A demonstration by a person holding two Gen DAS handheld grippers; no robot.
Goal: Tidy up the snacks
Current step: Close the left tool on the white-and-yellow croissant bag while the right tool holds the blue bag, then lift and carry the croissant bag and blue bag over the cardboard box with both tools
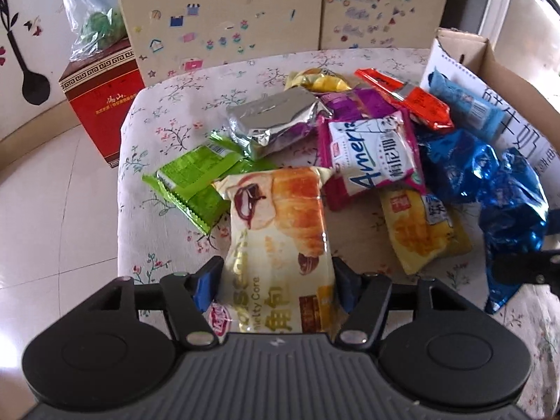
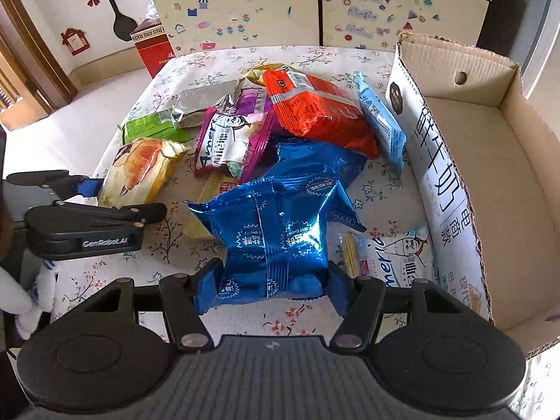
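The left claw is closed on the near end of a croissant pack, its blue pads pressing the wrapper from both sides. The pack lies lengthwise on the flowered table, running away from the claw toward the heap of snacks.

The right claw grips a shiny blue pack the same way, pads pinching its near edge so the foil bunches between them. A second blue pack lies just behind it, touching.

The rest of the snacks are piled in the middle of the table. A green pack lies left of the croissant pack, partly under its far corner. Behind that sits a silver pack. A white and magenta pack lies right of the croissant pack's far end, overlapping a yellow pack. Farther back, an orange pack leans on the heap, and a pale blue pack rests against the wall of a cardboard box at the right edge of the table. The box is open on top. Another white pack lies near the box's wall, just right of the right claw.

Off the table's far left corner, a red carton stands on the floor.
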